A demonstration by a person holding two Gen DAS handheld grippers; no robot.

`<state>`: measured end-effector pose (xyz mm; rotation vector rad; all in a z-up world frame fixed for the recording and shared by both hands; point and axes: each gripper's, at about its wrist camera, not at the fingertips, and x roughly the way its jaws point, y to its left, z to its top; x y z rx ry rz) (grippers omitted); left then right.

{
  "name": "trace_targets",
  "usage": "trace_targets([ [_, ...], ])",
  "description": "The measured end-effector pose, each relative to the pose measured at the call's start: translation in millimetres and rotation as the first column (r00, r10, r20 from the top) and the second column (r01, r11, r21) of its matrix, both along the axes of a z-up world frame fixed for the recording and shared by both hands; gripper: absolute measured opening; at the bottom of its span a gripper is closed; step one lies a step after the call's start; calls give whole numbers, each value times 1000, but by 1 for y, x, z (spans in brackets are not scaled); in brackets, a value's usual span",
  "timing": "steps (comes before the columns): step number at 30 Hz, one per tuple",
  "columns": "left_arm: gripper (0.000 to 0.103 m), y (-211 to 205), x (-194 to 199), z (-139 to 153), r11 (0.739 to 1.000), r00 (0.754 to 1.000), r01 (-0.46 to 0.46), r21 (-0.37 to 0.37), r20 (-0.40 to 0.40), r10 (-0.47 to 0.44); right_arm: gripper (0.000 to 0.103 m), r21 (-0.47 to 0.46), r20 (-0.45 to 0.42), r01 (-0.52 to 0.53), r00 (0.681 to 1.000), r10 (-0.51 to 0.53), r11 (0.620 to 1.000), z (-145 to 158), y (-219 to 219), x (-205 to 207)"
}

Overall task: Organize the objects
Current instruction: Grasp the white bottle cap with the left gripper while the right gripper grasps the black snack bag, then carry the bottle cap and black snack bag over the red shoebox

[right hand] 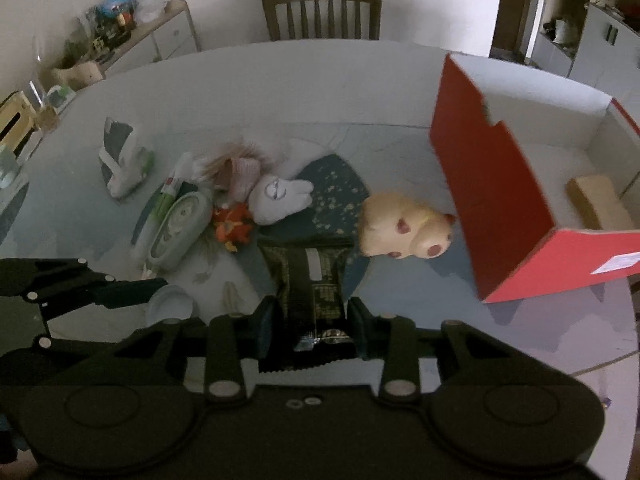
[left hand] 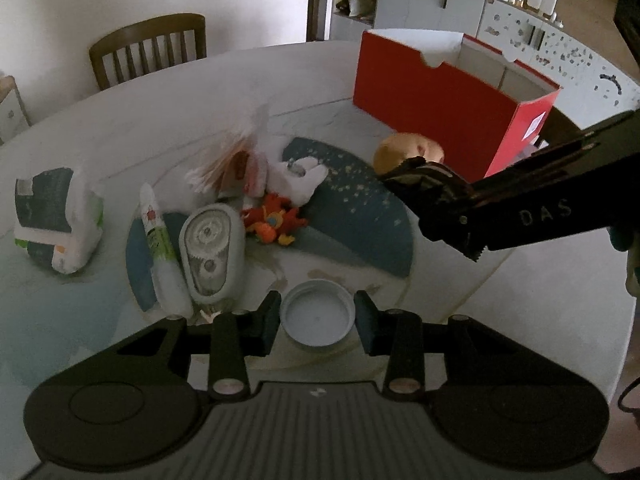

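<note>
Two things are in hand: the left gripper [left hand: 316,322] clamps a white lid [left hand: 318,318], the right gripper [right hand: 314,320] a dark snack packet [right hand: 316,280], both above the table [right hand: 280,80]. The red box [right hand: 516,216] holds only one tan block [right hand: 600,204]; the yellow toy [right hand: 404,226] and others remain outside.
</note>
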<state>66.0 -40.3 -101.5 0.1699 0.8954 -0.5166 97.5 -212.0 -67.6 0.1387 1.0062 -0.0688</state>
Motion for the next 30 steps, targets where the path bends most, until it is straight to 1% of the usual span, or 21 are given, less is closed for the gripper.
trace_targets([
  [7,38,-10,4,23,999,1000,23,-30,4,-23,37,9,22,37,999,-37,999,22,-16,-11],
  [10,38,-19,6,31,999,999,44,-32,7,-43,37,15,32,48,998,-49,999,31,-23,-15],
  [13,38,-30,6,41,997,997,67,-29,29,-66,37,12,49,52,997,-52,999,41,-31,-19],
  [21,38,-61,11,69,992,991,114,-52,79,-109,37,7,88,78,993,-79,997,65,-61,-29],
  [30,38,-108,25,86,987,982,152,-56,123,-145,37,-32,120,88,989,-84,996,80,-99,-31],
])
